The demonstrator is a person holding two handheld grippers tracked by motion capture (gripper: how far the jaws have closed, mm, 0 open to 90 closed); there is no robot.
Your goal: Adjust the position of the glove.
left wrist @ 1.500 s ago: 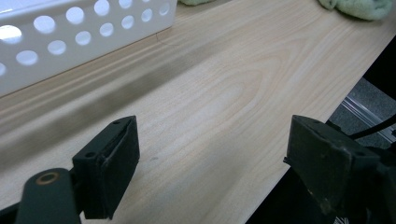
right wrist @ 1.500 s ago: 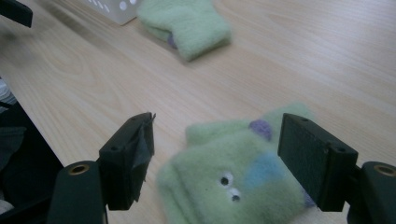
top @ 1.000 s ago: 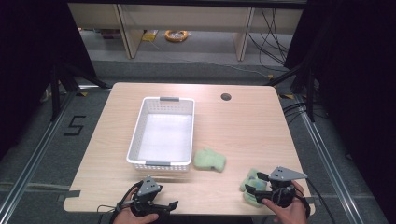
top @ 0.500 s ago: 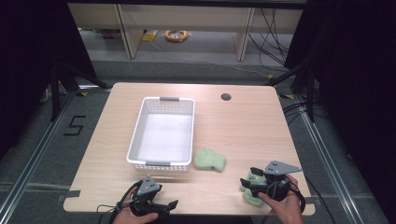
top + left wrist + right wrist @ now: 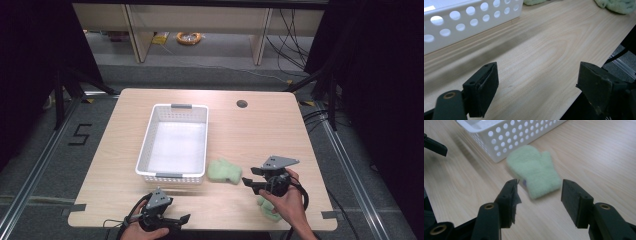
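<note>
A pale green mitten [image 5: 225, 171] [image 5: 534, 170] lies flat on the wooden table, just right of the white basket's near corner. My right gripper [image 5: 248, 177] [image 5: 539, 195] hovers just right of it, pointing at its cuff. Its jaws have just been closing and stand half open, with nothing pressed between them; the cuff lies just beyond the tips. A second green mitten [image 5: 267, 209] lies near the front edge, partly under the right hand. My left gripper [image 5: 181, 216] [image 5: 537, 82] rests at the front edge, jaws wide open over bare wood.
The white perforated basket [image 5: 172, 176] [image 5: 519, 135] [image 5: 474, 17] stands mid-table with nothing in it. A round cable hole [image 5: 242, 104] sits at the table's far right. The left gripper's jaw tip [image 5: 435, 146] appears at the right gripper view's upper left. Dark floor surrounds the table.
The right gripper has moved left and slightly up, off the mitten near the front edge and toward the one by the basket, its jaws narrowing. The left gripper has stayed put.
</note>
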